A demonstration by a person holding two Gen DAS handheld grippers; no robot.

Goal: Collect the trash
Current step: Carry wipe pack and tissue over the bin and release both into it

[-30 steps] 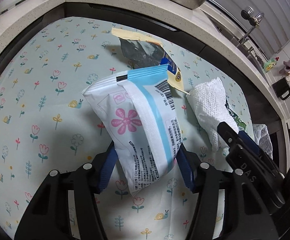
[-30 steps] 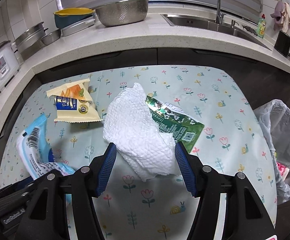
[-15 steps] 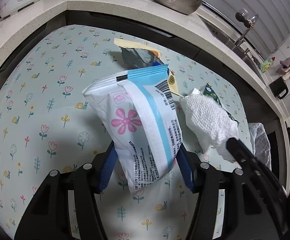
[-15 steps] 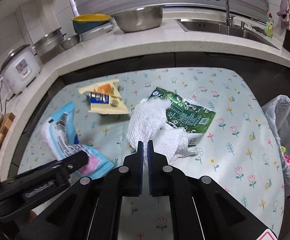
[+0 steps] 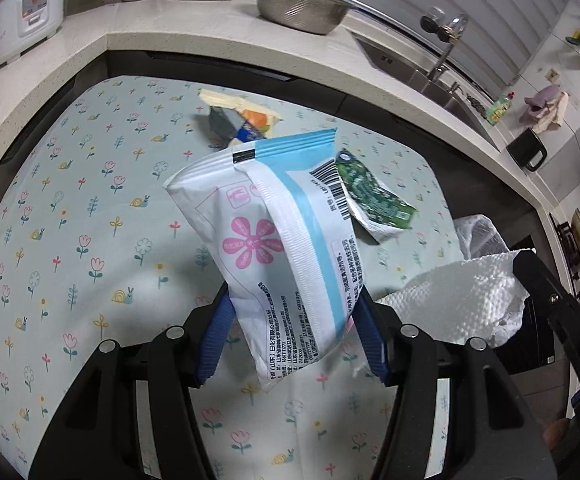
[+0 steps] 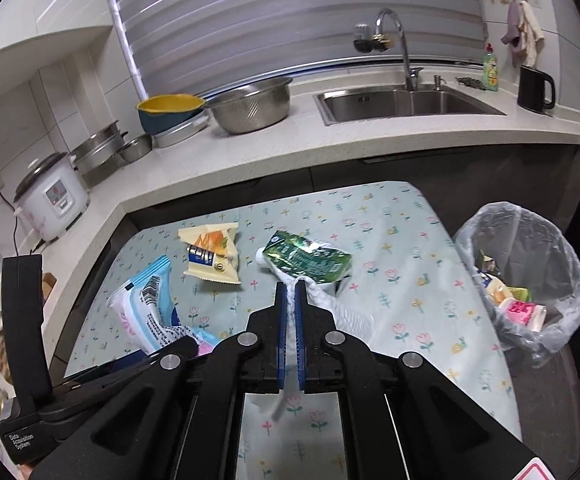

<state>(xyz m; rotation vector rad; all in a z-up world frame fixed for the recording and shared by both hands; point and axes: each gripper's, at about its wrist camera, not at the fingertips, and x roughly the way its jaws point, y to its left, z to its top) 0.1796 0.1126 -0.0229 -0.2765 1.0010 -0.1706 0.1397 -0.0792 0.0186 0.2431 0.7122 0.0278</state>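
Both loads are off the worktop (image 6: pixel 418 240), so the step now is the carry to the bin.

Left gripper (image 5: pixel 290 340): clamped on the lower end of the white-and-blue wet-wipe pack (image 5: pixel 273 232), which stands up out of the jaws. Right gripper (image 6: pixel 290 308): clenched nearly flat on a pinch of the white paper towel (image 6: pixel 346 312), which hangs out to 3 o'clock of the fingers.

Trash bin (image 6: pixel 530 264) sits off the worktop edge at 3 o'clock in the right wrist view, clear liner bag, a few wrappers already inside.

My advice:
- Take the towel over first; that side is nearer the bin.
- Get fully above the rim before you let go. The liner is thin, slack film and will fold in if you brush it.
- The towel is embossed, soft and limp; I expect it to drag or snag, so lift the tail clear of the green wrapper (image 6: pixel 306 258) just beyond it.
- The pack is glossy, smooth plastic, pillow-shaped and half collapsed; likely slippery, so don't tilt it hard.

Left on the worktop: green foil wrapper at 12 o'clock, crinkled and shiny; cream-yellow snack wrapper (image 6: pixel 211 256) at 11 o'clock, flat with a torn-open top. The tablecloth is a matte flower print.
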